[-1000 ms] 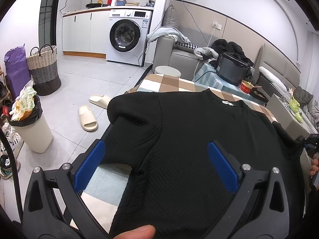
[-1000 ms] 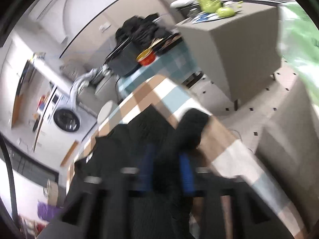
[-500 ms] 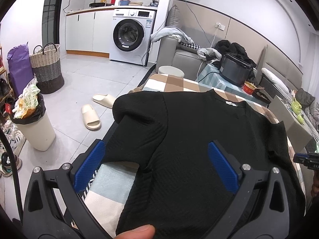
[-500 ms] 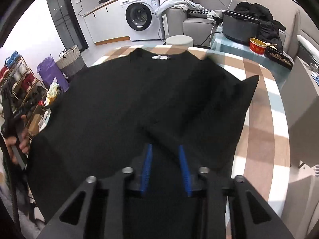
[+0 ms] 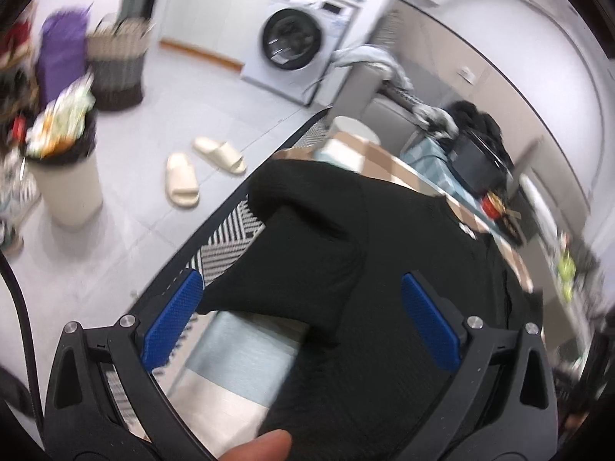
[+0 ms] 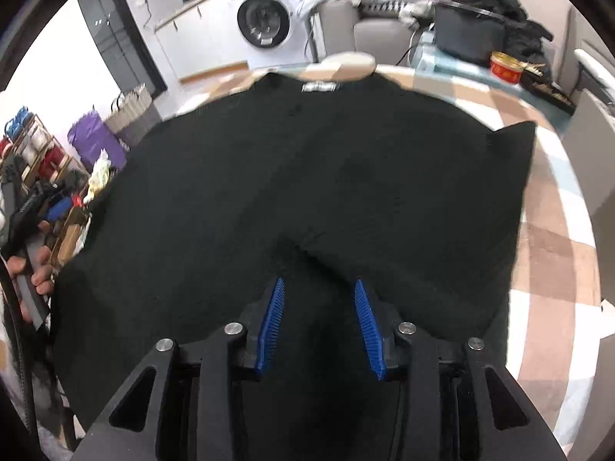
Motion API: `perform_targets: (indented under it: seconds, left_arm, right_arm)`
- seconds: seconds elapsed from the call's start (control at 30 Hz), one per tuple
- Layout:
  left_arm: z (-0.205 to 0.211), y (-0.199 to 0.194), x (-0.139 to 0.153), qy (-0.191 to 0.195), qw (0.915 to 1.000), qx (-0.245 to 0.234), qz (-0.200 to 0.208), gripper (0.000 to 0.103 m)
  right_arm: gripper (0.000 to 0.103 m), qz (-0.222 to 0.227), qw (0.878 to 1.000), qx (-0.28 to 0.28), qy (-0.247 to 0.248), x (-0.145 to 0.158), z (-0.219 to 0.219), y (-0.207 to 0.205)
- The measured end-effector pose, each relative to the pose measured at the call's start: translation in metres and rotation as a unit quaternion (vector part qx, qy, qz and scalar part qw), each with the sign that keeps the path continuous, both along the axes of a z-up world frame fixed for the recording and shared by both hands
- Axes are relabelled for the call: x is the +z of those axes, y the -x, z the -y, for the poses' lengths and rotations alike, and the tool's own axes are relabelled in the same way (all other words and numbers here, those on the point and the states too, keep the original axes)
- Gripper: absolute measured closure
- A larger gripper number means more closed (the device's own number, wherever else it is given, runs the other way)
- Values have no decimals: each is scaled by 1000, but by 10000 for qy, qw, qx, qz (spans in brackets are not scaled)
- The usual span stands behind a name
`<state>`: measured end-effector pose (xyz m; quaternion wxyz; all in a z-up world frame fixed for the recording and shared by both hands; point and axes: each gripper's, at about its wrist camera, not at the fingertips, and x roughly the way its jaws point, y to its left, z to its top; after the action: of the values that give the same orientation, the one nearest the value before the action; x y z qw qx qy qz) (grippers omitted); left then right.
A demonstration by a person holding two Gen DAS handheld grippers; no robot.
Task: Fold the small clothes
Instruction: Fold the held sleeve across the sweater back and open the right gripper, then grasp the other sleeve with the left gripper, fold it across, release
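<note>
The black top (image 6: 307,176) is lying spread across the checked tabletop (image 6: 553,253). The right gripper (image 6: 319,296), jaws just opening, is hovering spread over it; the left gripper (image 5: 303,307) is gaping wide above its sleeve.

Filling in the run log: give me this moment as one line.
task: fold | black top: flat on checked cloth | right hand-held gripper: just opening, nothing pinched | left hand-held gripper: open over sleeve

We saw a white washing machine (image 6: 265,25) against the far wall, with a woven basket (image 5: 115,65) and a purple bag (image 5: 61,57) near it. Two cream slippers (image 5: 200,173) lay on the tiled floor, well apart from a full bin (image 5: 65,188). A red bowl (image 6: 505,69) sat beside a dark cooker (image 6: 469,32).
</note>
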<state>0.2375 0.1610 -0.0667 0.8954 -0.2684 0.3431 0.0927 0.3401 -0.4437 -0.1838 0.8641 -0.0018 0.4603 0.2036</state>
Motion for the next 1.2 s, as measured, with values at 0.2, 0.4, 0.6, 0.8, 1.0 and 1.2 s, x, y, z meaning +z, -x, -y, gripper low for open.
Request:
perform_targets:
  seconds: [0.2, 0.4, 0.6, 0.8, 1.0, 1.2]
  left_arm:
    - [-68, -10, -45, 1697, 9844, 405, -248, 10]
    - [-101, -12, -93, 3035, 9491, 574, -610, 11]
    - [-108, -12, -129, 3637, 9266, 556, -774, 11]
    - [-107, -36, -151, 3885, 9128, 883, -900, 38]
    - [-93, -42, -93, 2711, 9579, 941, -22, 91]
    - [15, -71, 11, 140, 9940, -775, 760, 93]
  right_arm:
    - [62, 195, 9989, -261, -350, 17, 15, 18]
    - [62, 290, 9987, -284, -316, 22, 13, 28]
    - [62, 313, 9986, -301, -301, 20, 10, 28]
    - [62, 338, 9983, -345, -338, 20, 9, 28]
    - [62, 356, 9976, -457, -370, 20, 15, 32]
    - [62, 355, 9978, -436, -358, 18, 14, 34]
